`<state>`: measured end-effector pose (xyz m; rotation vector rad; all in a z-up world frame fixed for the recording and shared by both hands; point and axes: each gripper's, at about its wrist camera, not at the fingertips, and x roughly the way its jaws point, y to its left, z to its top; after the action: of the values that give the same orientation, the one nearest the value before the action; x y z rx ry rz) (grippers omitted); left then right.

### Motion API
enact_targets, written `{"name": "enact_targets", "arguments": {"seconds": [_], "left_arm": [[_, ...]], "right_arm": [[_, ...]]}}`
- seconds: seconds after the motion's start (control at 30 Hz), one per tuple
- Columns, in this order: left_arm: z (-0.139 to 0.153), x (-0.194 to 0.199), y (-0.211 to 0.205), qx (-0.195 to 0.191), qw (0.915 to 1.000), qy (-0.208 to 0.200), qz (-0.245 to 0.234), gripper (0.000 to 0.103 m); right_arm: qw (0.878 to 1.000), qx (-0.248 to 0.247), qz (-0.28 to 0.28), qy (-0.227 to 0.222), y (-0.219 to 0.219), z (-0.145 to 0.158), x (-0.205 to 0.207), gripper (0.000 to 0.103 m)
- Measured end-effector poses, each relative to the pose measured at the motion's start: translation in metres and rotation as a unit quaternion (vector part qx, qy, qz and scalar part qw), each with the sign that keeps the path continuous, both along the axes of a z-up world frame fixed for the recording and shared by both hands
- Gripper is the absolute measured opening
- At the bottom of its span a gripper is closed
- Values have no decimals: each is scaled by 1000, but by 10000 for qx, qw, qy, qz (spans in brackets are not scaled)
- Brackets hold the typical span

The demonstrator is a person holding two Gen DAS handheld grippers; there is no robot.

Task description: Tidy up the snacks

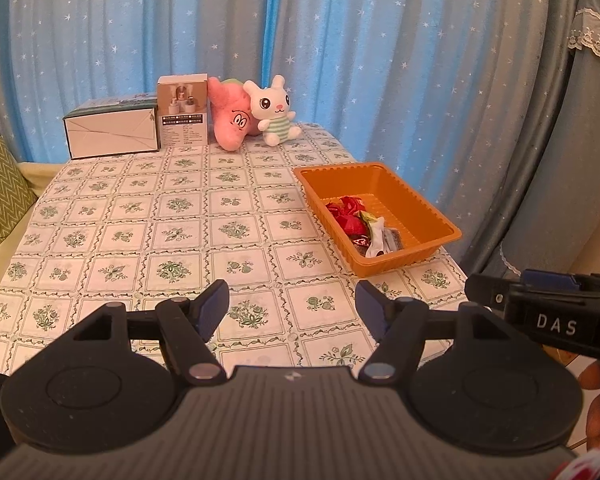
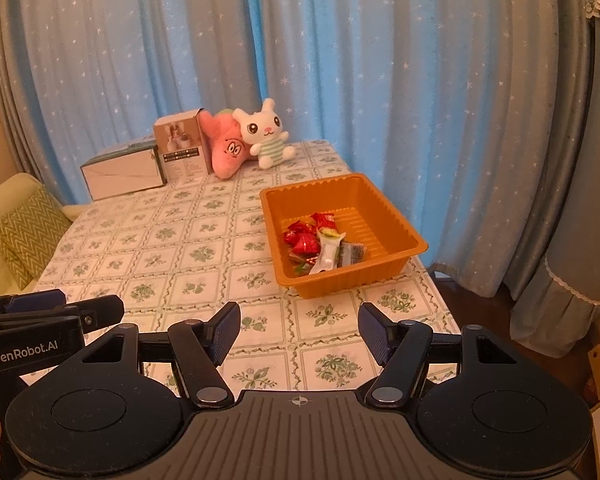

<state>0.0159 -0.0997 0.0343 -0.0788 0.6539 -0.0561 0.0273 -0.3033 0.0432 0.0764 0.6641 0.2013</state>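
Grippers, two: left gripper (image 1: 292, 312) and right gripper (image 2: 298, 332), both jaws spread, nothing between them, held above the near table (image 1: 140, 220) edge. Snacks (image 2: 320, 240): wrapped pieces heaped in the orange tray (image 2: 380, 200) at the table's right side; none seen loose on the cloth, so sorting looks finished or nearly so. Right view alone looks down on the heap; left view partly hides it behind the tray wall.

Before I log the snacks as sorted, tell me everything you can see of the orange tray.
The orange tray is a shallow rectangular tub, apparently thin moulded plastic, with ribbed walls and a flat rim. It sits upright on the patterned tablecloth near the table's right edge. Wrapped snacks, red, white and grey, lie clustered in its near-left part; the rest is bare. Nothing else touches it.
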Motion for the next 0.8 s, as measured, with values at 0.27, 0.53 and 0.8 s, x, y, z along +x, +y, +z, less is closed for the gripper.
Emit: {"name": "enact_targets", "arguments": {"seconds": [0.27,0.53,0.8], "left_arm": [[-1,-1,4,34,9999,23,104,67],[-3,-1,3,49,9999,55,108,67],[-4,-1,4,20,9999,52,108,67]], "right_arm": [[10000,-13,25,30,4,-1,-3,65],[10000,-11,27,54,4,-2,-3,65],[10000,0,27,70,4,-3,-3,65]]}}
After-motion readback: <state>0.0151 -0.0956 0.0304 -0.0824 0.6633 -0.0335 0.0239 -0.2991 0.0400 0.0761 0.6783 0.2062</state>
